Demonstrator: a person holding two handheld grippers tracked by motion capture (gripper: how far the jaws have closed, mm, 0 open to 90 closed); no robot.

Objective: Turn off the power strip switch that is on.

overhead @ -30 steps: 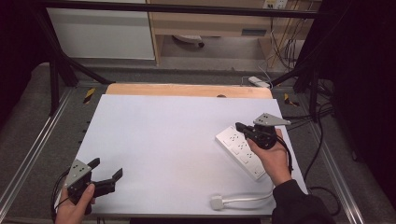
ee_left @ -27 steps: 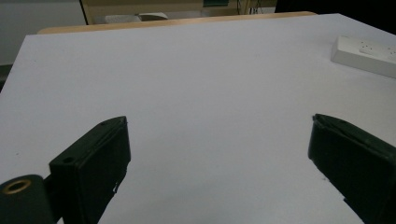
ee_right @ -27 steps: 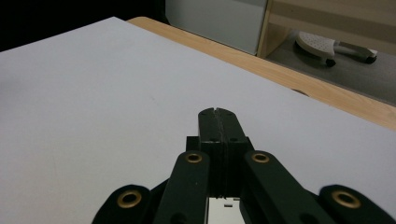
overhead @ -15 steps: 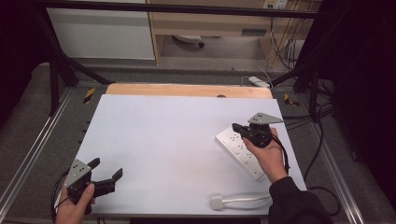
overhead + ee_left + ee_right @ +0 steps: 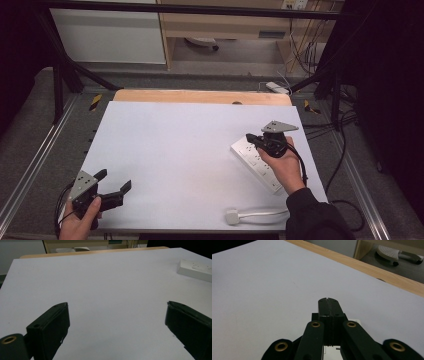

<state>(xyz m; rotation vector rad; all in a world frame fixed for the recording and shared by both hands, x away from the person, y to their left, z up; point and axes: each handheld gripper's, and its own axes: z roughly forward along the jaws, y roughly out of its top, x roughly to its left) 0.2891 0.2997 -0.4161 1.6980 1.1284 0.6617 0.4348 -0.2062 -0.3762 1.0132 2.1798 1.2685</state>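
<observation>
Covering power strip [image 5: 257,162], right gripper [image 5: 248,137]

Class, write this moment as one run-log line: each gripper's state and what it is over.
left gripper: open, over bare table | right gripper: shut, empty, above power strip | plug: near edge

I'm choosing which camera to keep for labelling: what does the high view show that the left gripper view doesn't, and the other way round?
High view: both hands, the shut right gripper over the power strip, and its plug at the table's near edge. Left gripper view: a close look between the open left gripper jaws, nothing between them. Both: the white table and the power strip.
</observation>
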